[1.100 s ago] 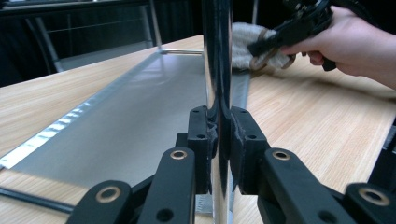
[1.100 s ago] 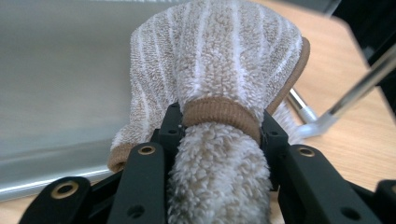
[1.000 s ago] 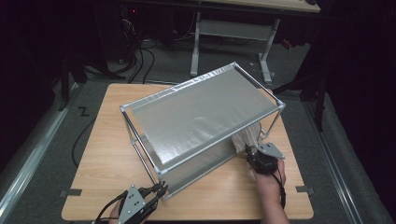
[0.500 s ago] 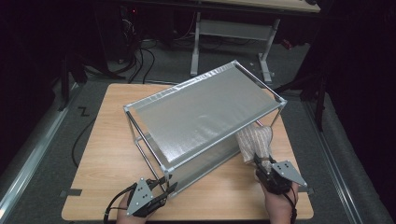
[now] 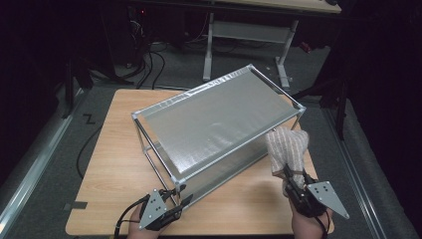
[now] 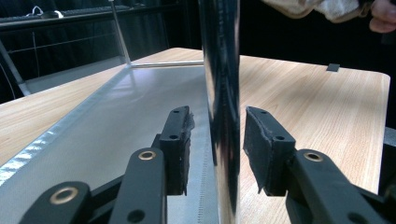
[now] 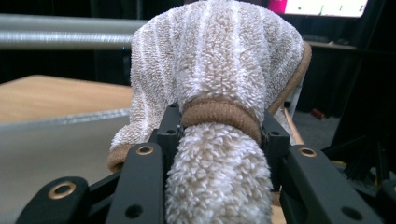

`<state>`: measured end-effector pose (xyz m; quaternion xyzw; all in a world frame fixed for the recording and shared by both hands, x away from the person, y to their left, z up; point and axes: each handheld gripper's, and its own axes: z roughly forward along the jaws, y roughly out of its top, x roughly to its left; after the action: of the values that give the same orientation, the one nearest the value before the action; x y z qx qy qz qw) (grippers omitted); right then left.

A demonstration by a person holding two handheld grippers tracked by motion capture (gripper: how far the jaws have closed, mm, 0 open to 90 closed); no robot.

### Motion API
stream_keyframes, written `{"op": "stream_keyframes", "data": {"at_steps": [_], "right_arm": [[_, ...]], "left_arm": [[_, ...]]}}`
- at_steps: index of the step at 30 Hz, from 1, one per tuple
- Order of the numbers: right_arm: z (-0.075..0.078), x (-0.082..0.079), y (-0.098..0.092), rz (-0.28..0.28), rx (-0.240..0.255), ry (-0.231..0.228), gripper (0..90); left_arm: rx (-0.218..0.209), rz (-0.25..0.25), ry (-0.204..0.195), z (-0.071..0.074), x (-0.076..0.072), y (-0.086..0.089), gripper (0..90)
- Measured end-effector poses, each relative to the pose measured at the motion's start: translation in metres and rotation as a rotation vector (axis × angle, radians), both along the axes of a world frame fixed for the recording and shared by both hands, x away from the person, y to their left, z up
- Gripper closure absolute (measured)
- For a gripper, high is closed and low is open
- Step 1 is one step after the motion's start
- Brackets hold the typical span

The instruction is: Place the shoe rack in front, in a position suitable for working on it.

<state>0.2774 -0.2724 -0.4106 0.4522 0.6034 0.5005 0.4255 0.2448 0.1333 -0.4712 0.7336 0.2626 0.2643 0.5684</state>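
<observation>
**Towel lifted clear at right; left gripper loosened around rack post**

Towel [image 5: 287,149]: beige terry cloth with pale stripes and a tan hem, bunched and held above the worktop's right near part, just beside the right end of the rack. Right gripper [image 7: 219,128] is clamped on a gathered neck of it; the cloth bulges above the jaws and droops below them. Same gripper seen from above at [image 5: 293,181], with the person's hand under it.

Handling, as a judgement: light, soft, limp. It will sag and swing, will not hold a shape, and could snag on a rack corner. Pile gives good friction, so slipping is unlikely while the pinch is on a thick fold. Best hold is the bunched middle or the hem band, not a single loose layer.

Rack [image 5: 219,112]: metal frame with silvery mesh shelves, set slantwise across the worktop [image 5: 107,164].

Left gripper [image 6: 217,140], at the rack's near corner [image 5: 171,201]: jaws have just been opening and now stand apart, one either side of the shiny upright post [image 6: 223,70], pads clear of it.

Dark floor and cables lie beyond.
</observation>
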Motion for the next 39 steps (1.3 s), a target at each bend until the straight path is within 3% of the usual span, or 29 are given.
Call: {"op": "stream_keyframes", "data": {"at_steps": [7,14,18,22,25,31,35,39], "right_arm": [[0.016,-0.002,-0.004,-0.006,0.039,-0.057,62.1],[0.032,0.009,0.01,0.046,0.053,-0.1,62.1],[0.045,0.025,0.023,0.086,0.05,-0.119,62.0],[0.063,0.05,0.038,0.11,0.04,-0.121,62.0],[0.071,0.068,0.052,0.12,0.025,-0.104,62.0],[0.056,0.094,0.073,0.127,0.018,-0.051,62.0],[0.046,0.103,0.076,0.13,0.012,0.002,61.7],[0.047,0.106,0.078,0.135,0.012,0.0,61.7]], "left_arm": [[0.009,0.007,0.008,-0.003,-0.003,0.002,59.4],[0.038,0.042,-0.001,-0.003,-0.015,0.009,57.8],[-0.006,0.045,0.011,-0.002,-0.017,0.012,57.8],[0.012,0.038,-0.005,0.0,-0.018,0.015,58.6],[-0.01,0.04,-0.003,0.002,-0.02,0.016,58.8],[-0.008,0.047,-0.023,0.005,-0.026,0.015,58.8],[-0.003,0.049,-0.03,0.004,-0.026,0.014,58.9],[0.008,0.043,-0.018,0.001,-0.023,0.013,59.1]]}}
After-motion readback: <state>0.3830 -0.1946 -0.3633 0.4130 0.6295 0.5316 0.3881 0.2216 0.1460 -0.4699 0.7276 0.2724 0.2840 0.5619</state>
